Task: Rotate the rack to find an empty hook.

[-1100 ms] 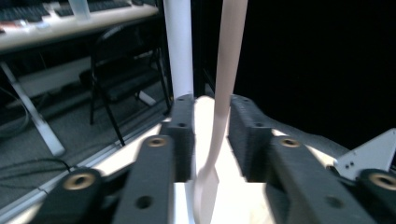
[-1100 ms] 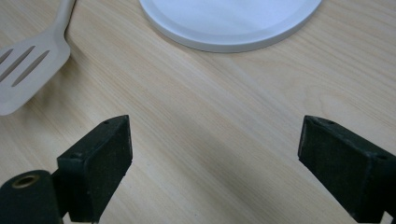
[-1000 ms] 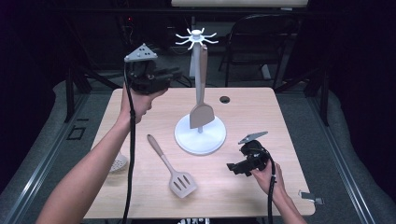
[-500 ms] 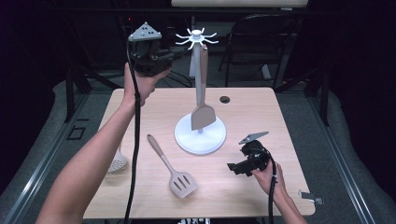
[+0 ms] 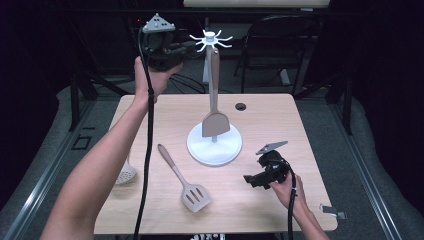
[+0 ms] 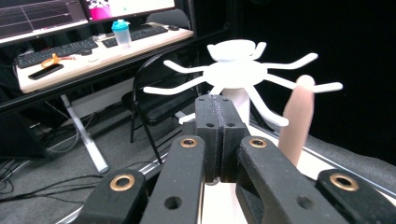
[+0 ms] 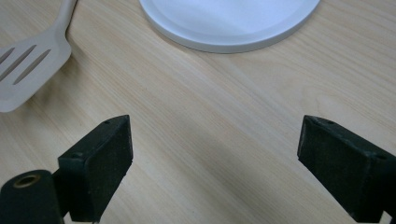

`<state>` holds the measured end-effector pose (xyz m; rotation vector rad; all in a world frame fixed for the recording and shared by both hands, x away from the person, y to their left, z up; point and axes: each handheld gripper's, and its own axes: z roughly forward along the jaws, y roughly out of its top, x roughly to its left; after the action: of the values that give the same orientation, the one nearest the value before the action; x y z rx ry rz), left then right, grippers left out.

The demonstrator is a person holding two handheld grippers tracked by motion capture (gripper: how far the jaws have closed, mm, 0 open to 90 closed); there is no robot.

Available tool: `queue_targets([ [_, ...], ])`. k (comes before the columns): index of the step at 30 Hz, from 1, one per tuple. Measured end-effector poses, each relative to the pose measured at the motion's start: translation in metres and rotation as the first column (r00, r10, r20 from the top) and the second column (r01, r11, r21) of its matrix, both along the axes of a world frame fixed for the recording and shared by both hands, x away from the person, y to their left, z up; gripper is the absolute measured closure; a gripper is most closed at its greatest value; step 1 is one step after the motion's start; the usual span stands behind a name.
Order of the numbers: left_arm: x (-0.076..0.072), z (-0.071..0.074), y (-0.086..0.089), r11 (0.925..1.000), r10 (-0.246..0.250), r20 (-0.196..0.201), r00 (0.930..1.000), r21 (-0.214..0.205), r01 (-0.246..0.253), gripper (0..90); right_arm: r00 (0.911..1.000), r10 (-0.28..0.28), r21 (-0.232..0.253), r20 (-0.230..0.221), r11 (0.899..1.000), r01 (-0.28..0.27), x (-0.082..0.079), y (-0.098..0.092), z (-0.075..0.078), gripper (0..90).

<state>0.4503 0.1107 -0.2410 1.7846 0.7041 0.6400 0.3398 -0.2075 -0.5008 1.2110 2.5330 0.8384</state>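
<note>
The left tool (image 5: 182, 51) was clenched on nothing, raised beside the white rack (image 5: 211, 40), seemingly just short of its hooks. 1 spatula (image 5: 216, 95) hung there. The right tool (image 5: 252, 181) rested released on the surface (image 5: 300, 130), near the slotted spatula (image 5: 182, 177).
</note>
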Motion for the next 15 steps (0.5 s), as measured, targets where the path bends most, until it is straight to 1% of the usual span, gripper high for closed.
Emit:
queue_targets([
  [1, 0.002, 0.000, 0.000, 1.0000, 0.003, -0.002, 1.0000, -0.001, -0.003, 90.0, 1.0000, 0.001, 0.000, 0.000, 1.000, -0.001, 0.000, 0.000, 0.000, 9.8],
  [2, 0.003, 0.000, 0.001, 1.0000, 0.006, -0.005, 1.0000, 0.000, -0.006, 90.0, 1.0000, -0.004, 0.025, 0.001, 1.000, 0.004, 0.000, 0.001, -0.002, 9.7],
  [3, 0.005, 0.000, 0.001, 1.0000, 0.009, -0.007, 0.9999, -0.002, -0.009, 90.0, 1.0000, 0.003, -0.002, -0.002, 1.000, -0.003, 0.000, 0.000, 0.000, 9.8],
  [4, 0.005, 0.000, 0.002, 0.9999, 0.011, -0.008, 0.9999, -0.005, -0.011, 90.0, 1.0000, 0.002, -0.001, -0.002, 1.000, -0.002, 0.000, 0.000, 0.000, 9.8],
  [6, 0.003, -0.001, 0.004, 0.9997, 0.018, -0.009, 0.9998, -0.014, -0.018, 90.0, 1.0000, -0.004, 0.024, -0.001, 1.000, 0.004, -0.001, 0.001, -0.002, 9.8],
  [8, -0.001, -0.001, 0.007, 0.9994, 0.016, -0.006, 0.9999, -0.030, -0.016, 90.0, 1.0000, -0.001, 0.027, 0.005, 1.000, 0.001, -0.001, 0.000, -0.002, 9.8],
  [9, -0.004, -0.001, 0.009, 0.9991, 0.013, -0.003, 0.9999, -0.039, -0.013, 90.0, 1.0000, 0.002, 0.029, -0.003, 1.000, -0.002, -0.001, 0.000, -0.002, 9.8],
  [11, -0.010, -0.001, 0.011, 0.9986, 0.003, 0.006, 1.0000, -0.053, -0.003, 90.0, 1.0000, 0.002, 0.030, -0.002, 1.000, -0.002, -0.001, 0.000, -0.002, 9.8],
  [14, -0.020, 0.000, 0.012, 0.9980, -0.018, 0.022, 0.9996, -0.059, 0.019, 90.0, 1.0000, 0.003, 0.015, -0.002, 1.000, -0.003, -0.001, 0.000, -0.001, 9.8],
  [15, -0.024, 0.001, 0.012, 0.9983, -0.022, 0.028, 0.9994, -0.053, 0.023, 90.0, 1.0000, -0.002, 0.019, -0.003, 1.000, 0.002, -0.001, 0.001, -0.001, 9.8],
])
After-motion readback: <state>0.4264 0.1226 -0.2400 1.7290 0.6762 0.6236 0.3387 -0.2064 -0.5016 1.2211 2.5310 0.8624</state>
